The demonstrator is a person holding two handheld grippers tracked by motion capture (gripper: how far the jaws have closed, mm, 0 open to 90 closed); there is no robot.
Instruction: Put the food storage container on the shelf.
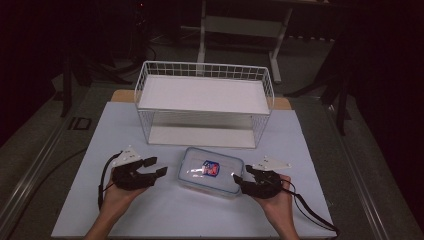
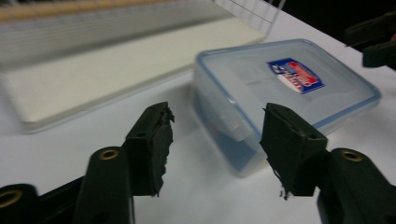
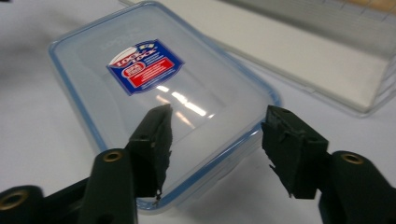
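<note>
Nearest the front edge of the bench, two forearms come in from below, each hand holding a black gripper. The left gripper sits toward the front left, its fingers spread apart and grasping nothing; seen from its own camera, they point at the short left end of the container with bare white surface between them. The right gripper sits toward the front right, just beside the container's near right corner. Its fingers are also released and hold nothing; in the right gripper view one finger overlaps the lid's near edge and the other stands off the corner, though whether either touches the plastic I cannot tell. A grey three-cornered plate rides on top of each gripper, and a dark cable trails back from each toward the front edge.

Between the two grippers, near the middle of the bench, lies a clear plastic food container with a blue-rimmed lid closed on it and a blue and red label on top.

Beyond it, toward the far edge, stands a white wire two-tier rack, with flat white shelves on both levels, its open side facing the container.
</note>
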